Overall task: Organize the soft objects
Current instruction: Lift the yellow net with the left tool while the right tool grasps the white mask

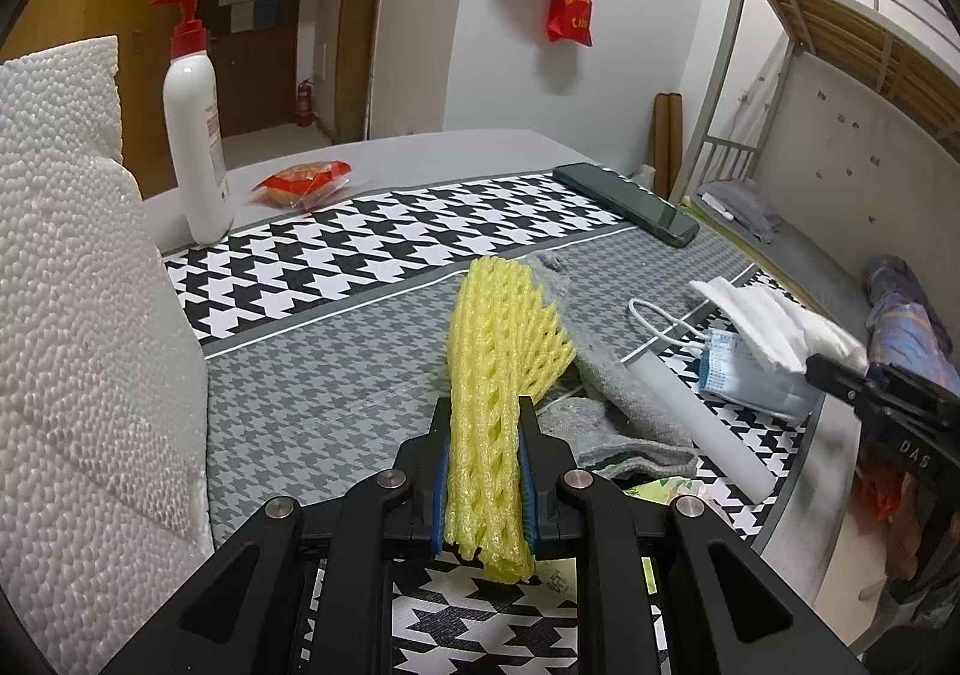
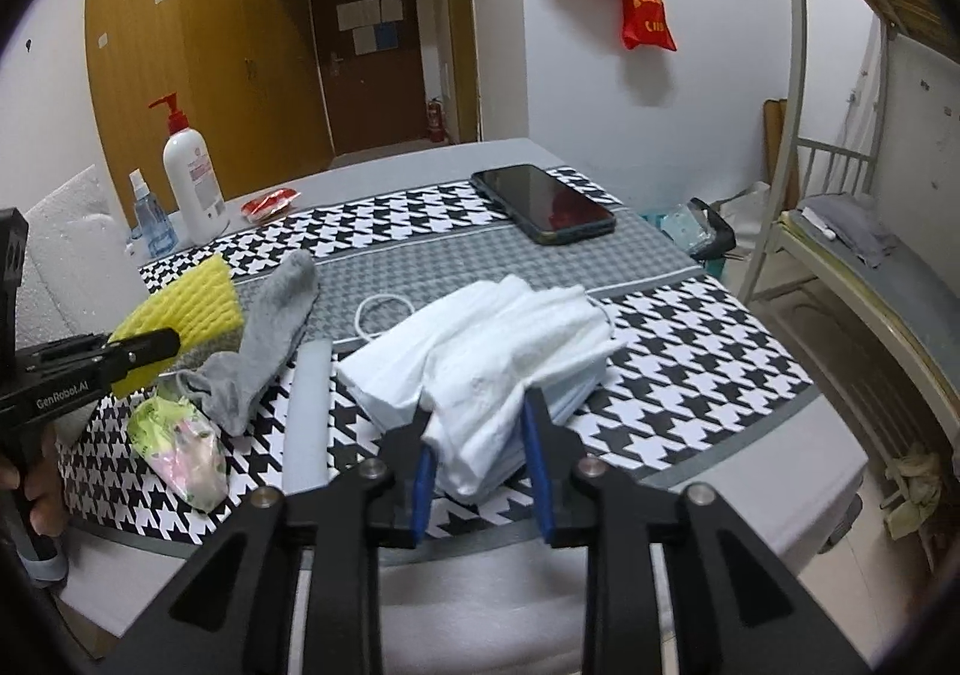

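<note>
My left gripper (image 1: 483, 411) is shut on a yellow foam net (image 1: 498, 363), held above the houndstooth table cloth (image 1: 372, 249); the net also shows in the right wrist view (image 2: 180, 309). A grey sock (image 1: 612, 399) lies just right of it, also in the right wrist view (image 2: 264, 339). My right gripper (image 2: 480, 405) is around a folded white towel (image 2: 498, 363), jaws partly closed on its near edge. The towel rests on a stack of face masks (image 2: 384, 393). In the left wrist view the towel (image 1: 774, 321) and masks (image 1: 744, 369) lie at the right.
A white pump bottle (image 1: 195, 129), a small spray bottle (image 2: 150, 219), a red snack packet (image 1: 303, 183) and a phone (image 2: 546, 201) sit at the back. A white foam block (image 1: 78, 315) stands left. A white tube (image 2: 309, 411), a cable (image 2: 384, 312) and a floral packet (image 2: 180, 447) lie nearby.
</note>
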Demonstrator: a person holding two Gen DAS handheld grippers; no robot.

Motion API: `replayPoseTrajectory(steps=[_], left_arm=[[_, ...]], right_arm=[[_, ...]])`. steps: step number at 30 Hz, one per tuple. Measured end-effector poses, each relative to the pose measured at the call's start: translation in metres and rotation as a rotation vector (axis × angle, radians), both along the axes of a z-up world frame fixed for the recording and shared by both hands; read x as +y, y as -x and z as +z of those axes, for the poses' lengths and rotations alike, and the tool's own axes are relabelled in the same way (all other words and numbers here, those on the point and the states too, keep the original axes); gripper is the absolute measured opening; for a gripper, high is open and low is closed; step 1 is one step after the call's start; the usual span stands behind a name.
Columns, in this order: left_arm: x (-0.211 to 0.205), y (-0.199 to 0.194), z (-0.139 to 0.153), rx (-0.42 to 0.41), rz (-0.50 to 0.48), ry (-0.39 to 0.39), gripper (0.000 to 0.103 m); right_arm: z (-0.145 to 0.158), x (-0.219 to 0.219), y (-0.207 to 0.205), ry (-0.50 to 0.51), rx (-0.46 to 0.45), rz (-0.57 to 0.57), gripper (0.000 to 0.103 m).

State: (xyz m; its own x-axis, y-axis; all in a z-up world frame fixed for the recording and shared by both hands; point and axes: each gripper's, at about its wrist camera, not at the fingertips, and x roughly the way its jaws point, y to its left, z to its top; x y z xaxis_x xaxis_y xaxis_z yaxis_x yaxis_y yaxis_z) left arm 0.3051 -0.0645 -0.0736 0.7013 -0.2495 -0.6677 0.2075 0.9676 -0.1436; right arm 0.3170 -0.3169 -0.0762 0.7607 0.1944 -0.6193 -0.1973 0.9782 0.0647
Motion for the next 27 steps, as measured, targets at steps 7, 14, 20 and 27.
replayPoseTrajectory(steps=[7,14,20,27], left_arm=[[0.000,0.001,0.000,-0.001,0.004,0.000,0.019],[-0.001,0.000,0.000,0.000,0.000,-0.001,0.019],[-0.001,0.000,0.000,-0.001,-0.001,0.001,0.019],[-0.001,0.001,0.000,-0.006,-0.005,-0.001,0.019]], right_arm=[[0.019,-0.009,0.007,-0.001,-0.059,-0.020,0.066],[0.021,-0.018,-0.017,-0.047,0.002,-0.059,0.066],[0.005,-0.020,-0.050,-0.084,0.121,-0.071,0.066],[-0.012,-0.017,-0.061,-0.086,0.181,-0.070,0.030]])
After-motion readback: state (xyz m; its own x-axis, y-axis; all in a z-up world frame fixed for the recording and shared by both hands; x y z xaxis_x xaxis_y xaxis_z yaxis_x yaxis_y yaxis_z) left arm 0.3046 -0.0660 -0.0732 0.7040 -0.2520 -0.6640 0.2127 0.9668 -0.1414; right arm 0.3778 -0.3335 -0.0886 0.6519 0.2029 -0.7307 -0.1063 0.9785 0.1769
